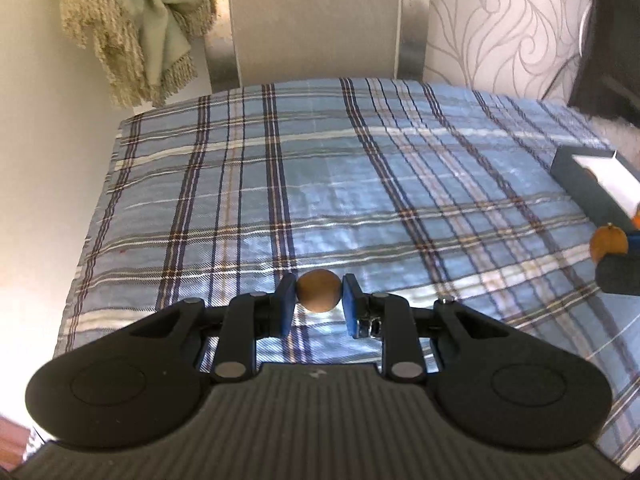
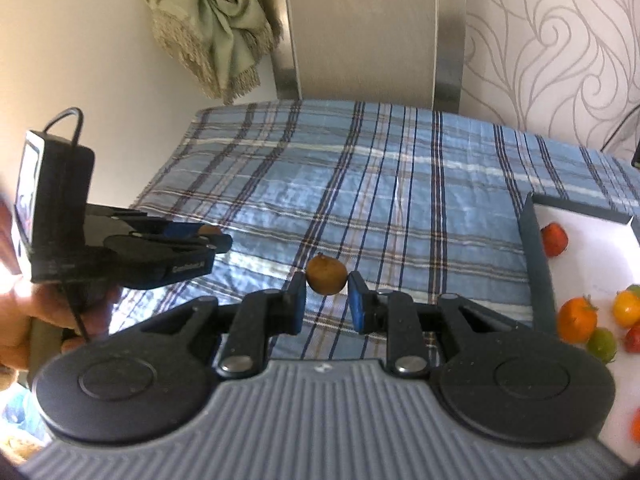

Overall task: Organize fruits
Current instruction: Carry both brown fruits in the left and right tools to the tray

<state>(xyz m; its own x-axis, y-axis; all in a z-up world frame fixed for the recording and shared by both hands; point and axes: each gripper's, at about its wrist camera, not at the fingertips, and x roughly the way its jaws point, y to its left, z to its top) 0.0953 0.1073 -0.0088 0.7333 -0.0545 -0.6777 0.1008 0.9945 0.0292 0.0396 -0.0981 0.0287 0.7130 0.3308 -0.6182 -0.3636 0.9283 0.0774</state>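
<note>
My left gripper [image 1: 319, 294] is shut on a small round brown fruit [image 1: 319, 291], held above the blue plaid cloth [image 1: 360, 168]. The right wrist view shows this gripper [image 2: 200, 236] from the side at the left, the fruit [image 2: 210, 230] peeking out past its blue pads. My right gripper [image 2: 326, 286] is shut on a second brown fruit [image 2: 326, 274] with a short stem on top. That fruit [image 1: 609, 242] also shows at the right edge of the left wrist view. A dark box with a white floor [image 2: 592, 248] lies to the right, holding several small fruits.
In the box lie a red fruit [image 2: 554, 239], an orange one [image 2: 576, 320], a yellow one [image 2: 626, 308] and a green one [image 2: 602, 344]. A fringed green cloth [image 2: 216, 28] hangs on the wall behind. A person's hand [image 2: 24, 320] holds the left gripper.
</note>
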